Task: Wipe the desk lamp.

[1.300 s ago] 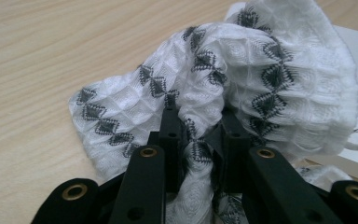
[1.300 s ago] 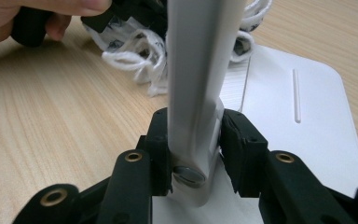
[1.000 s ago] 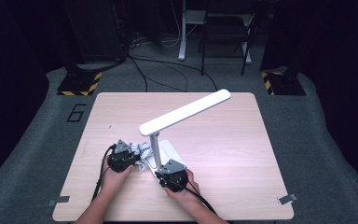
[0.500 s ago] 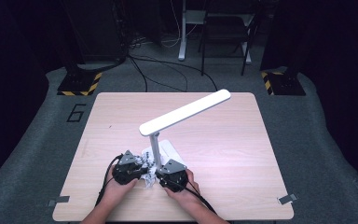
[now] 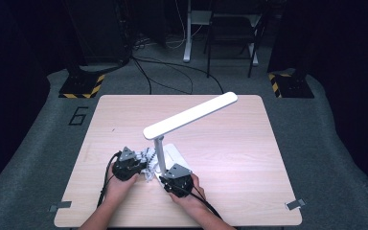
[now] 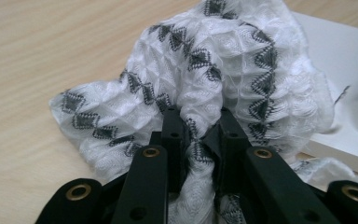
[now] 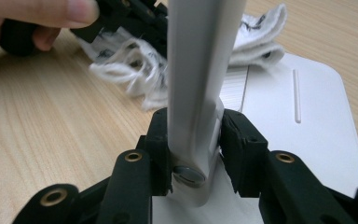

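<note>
— Two grippers, what changed?
— The left gripper (image 5: 130, 164) slid nearer the lamp (image 5: 187, 117). Its fingers pinch the white cloth (image 6: 214, 79) by the lamp's base on the desk (image 5: 230, 143).
— And the right gripper (image 5: 175, 178)?
— Stayed, fingers squeezing the lamp's post.

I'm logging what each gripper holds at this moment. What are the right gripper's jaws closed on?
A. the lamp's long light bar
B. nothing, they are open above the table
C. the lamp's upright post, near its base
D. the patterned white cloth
C: in the right gripper view the right gripper has its jaws pressed on both sides of the lamp post just above the lamp base, while the cloth is in the left gripper.
</note>
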Tool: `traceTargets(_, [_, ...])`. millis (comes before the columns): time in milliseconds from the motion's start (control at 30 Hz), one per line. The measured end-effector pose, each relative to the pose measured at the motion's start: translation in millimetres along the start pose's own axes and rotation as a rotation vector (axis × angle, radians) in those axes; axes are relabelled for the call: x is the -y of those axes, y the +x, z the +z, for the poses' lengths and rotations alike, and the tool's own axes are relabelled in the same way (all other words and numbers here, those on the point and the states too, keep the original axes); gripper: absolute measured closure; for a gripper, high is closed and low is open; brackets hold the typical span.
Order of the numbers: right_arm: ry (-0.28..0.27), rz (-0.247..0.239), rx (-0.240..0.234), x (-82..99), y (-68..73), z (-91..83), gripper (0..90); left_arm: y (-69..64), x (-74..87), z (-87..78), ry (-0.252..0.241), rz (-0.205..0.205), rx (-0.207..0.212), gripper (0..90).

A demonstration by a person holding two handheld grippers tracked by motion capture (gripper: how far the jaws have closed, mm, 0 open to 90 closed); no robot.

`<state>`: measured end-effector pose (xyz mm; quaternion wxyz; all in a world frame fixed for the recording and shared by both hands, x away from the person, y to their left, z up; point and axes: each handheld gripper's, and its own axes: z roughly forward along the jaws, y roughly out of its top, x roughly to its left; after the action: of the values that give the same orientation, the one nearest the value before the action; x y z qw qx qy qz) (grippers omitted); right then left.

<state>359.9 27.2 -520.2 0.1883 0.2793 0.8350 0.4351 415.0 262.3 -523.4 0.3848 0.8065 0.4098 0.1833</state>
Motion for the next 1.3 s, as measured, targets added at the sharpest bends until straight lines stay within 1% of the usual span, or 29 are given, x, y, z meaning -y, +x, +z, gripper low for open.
traceTargets(33, [-0.001,-0.005,0.0,0.0,-0.3,0.0,64.9,3.0,-1.2,0.5,0.007,-0.004,-0.004,76.9])
traceTargets(67, [-0.001,-0.01,0.001,-0.1,-0.7,0.0,64.9,4.3,-1.4,2.7,-0.012,-0.023,-0.016,76.9])
traceTargets(167, [-0.003,-0.008,0.002,0.1,-0.5,0.0,64.9,6.4,-3.1,4.1,-0.007,-0.034,-0.022,77.0])
traceTargets(200, [-0.002,-0.007,0.003,0.1,-0.5,0.0,64.9,5.8,-3.2,3.5,-0.001,-0.026,-0.028,77.0])
traceTargets(233, [-0.002,-0.008,0.003,0.1,-0.4,0.0,64.9,4.6,-2.8,3.5,-0.005,-0.029,-0.027,77.1])
traceTargets(267, [-0.002,-0.008,0.002,0.0,-0.4,0.0,64.9,4.2,-2.4,2.2,0.002,-0.03,-0.015,77.2])
traceTargets(300, [-0.002,-0.008,0.002,0.0,-0.4,0.0,64.9,4.2,-2.4,2.2,0.002,-0.03,-0.015,77.2])
traceTargets(333, [-0.001,-0.008,0.002,0.0,-0.5,0.0,64.9,0.4,-0.4,0.2,0.005,-0.03,0.017,77.2])
traceTargets(367, [-0.001,-0.008,0.002,0.0,-0.5,0.0,64.9,0.4,-0.4,0.2,0.005,-0.03,0.017,77.2])
traceTargets(400, [-0.002,-0.006,0.004,0.0,-0.3,0.0,64.9,-6.7,1.3,-2.5,0.014,-0.005,0.046,77.2])
traceTargets(433, [-0.002,-0.007,0.004,0.0,-0.3,0.0,64.9,-9.7,1.8,-3.8,0.019,0.008,0.06,77.2])
traceTargets(467, [-0.002,-0.007,0.004,0.0,-0.3,0.0,64.9,-9.7,1.8,-3.8,0.019,0.008,0.06,77.2])
traceTargets(600, [-0.001,-0.006,0.004,0.0,-0.2,-0.1,64.9,-20.7,4.4,-7.2,0.028,0.022,0.117,77.2])
traceTargets(633, [-0.001,-0.006,0.004,0.0,-0.2,-0.1,64.9,-24.3,5.5,-9.0,0.035,0.035,0.14,77.1])
traceTargets(667, [-0.003,-0.005,0.006,0.1,-0.1,0.0,64.9,-27.4,6.6,-9.2,0.028,0.045,0.149,77.1])
traceTargets(700, [-0.003,-0.005,0.006,0.2,-0.1,0.0,64.9,-33.4,7.3,-11.3,0.04,0.074,0.161,77.0])
traceTargets(733, [-0.004,-0.005,0.006,0.2,-0.1,0.0,64.9,-34.3,7.2,-12.0,0.045,0.076,0.161,77.0])
traceTargets(767, [-0.004,-0.005,0.006,0.2,-0.1,0.0,64.9,-34.1,7.8,-11.4,0.039,0.064,0.166,76.9])
traceTargets(833, [-0.003,-0.005,0.006,0.2,-0.1,0.0,64.9,-32.5,7.8,-11.0,0.036,0.058,0.172,76.9])
traceTargets(867, [-0.003,-0.005,0.006,0.1,-0.1,0.0,64.9,-32.1,8.0,-10.4,0.028,0.06,0.164,77.0])
traceTargets(900, [-0.003,-0.005,0.006,0.1,-0.1,0.0,64.9,-31.5,7.4,-10.9,0.035,0.067,0.162,77.0])
traceTargets(967, [-0.003,-0.004,0.007,0.1,0.0,0.0,64.9,-30.0,7.3,-10.3,0.032,0.072,0.126,77.0])
traceTargets(1000, [-0.004,-0.004,0.007,0.2,0.0,0.0,64.9,-28.4,7.3,-9.7,0.025,0.062,0.118,77.0])
traceTargets(1067, [-0.007,-0.004,0.008,0.4,0.1,0.0,64.9,-25.0,6.9,-7.7,0.013,0.052,0.086,77.0])
traceTargets(1100, [-0.008,0.0,0.009,0.6,0.4,0.1,64.9,-23.1,6.2,-7.5,0.018,0.048,0.085,77.0])
traceTargets(1200, [-0.006,0.005,0.009,0.7,0.9,-0.1,64.9,-15.3,4.6,-4.0,0.002,0.027,0.056,77.0])
traceTargets(1233, [-0.006,0.006,0.01,0.7,1.0,-0.1,64.8,-12.9,4.3,-3.3,0.001,0.019,0.056,77.0])
traceTargets(1267, [-0.006,0.006,0.011,0.8,1.0,-0.2,64.8,-10.0,4.2,-2.6,-0.001,0.019,0.061,77.0])
traceTargets(1300, [-0.006,0.006,0.011,0.7,1.1,-0.2,64.7,-7.3,4.3,-1.5,-0.011,0.024,0.051,77.0])
